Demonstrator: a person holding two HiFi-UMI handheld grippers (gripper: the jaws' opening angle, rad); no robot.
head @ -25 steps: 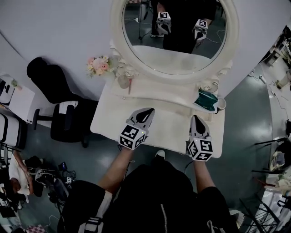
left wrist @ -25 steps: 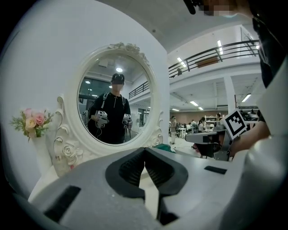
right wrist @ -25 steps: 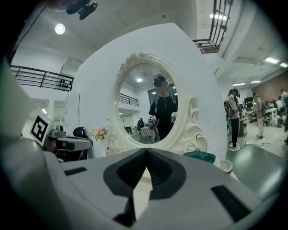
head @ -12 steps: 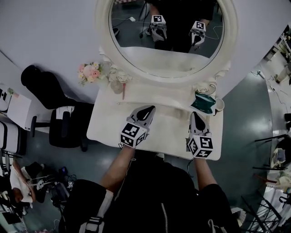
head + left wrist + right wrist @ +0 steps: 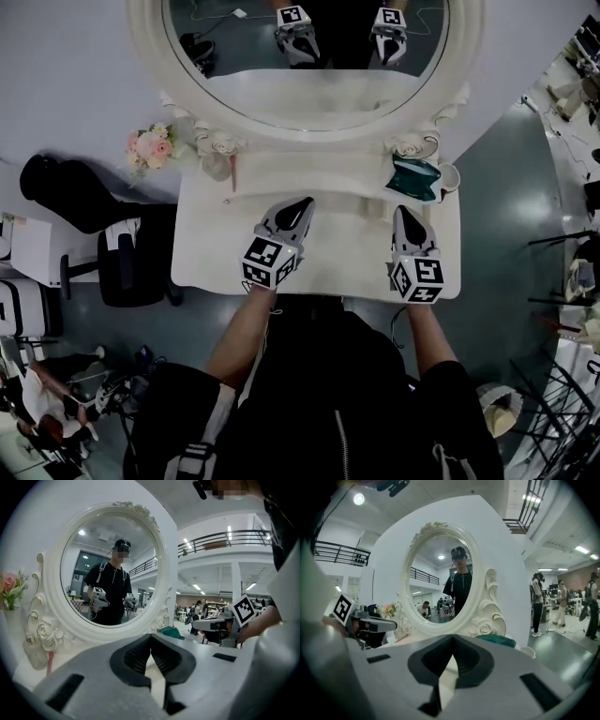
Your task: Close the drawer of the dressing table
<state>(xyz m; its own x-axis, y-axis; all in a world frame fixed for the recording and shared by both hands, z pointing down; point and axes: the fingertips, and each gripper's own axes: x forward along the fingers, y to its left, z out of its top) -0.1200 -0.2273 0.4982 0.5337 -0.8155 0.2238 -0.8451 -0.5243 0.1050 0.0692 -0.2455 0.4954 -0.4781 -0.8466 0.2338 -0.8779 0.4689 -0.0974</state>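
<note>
The white dressing table (image 5: 216, 253) with its oval mirror (image 5: 309, 56) stands right in front of me. Its drawer does not show from above; the tabletop and the person's body hide the front. My left gripper (image 5: 302, 204) hovers over the middle of the tabletop, jaws shut with nothing between them (image 5: 151, 641). My right gripper (image 5: 405, 214) hangs over the right part of the tabletop, also shut and empty (image 5: 453, 641). Both point toward the mirror, which reflects them.
A small bunch of pink flowers (image 5: 150, 145) and a red stick (image 5: 233, 174) stand at the table's back left. A teal object (image 5: 412, 178) and a white cup (image 5: 448, 176) sit at the back right. A black chair (image 5: 122, 253) stands left of the table.
Both grippers have moved a little forward over the tabletop and lower. The head view has shifted, so the mirror and table sit higher in the frame. Both jaws have stayed shut.
</note>
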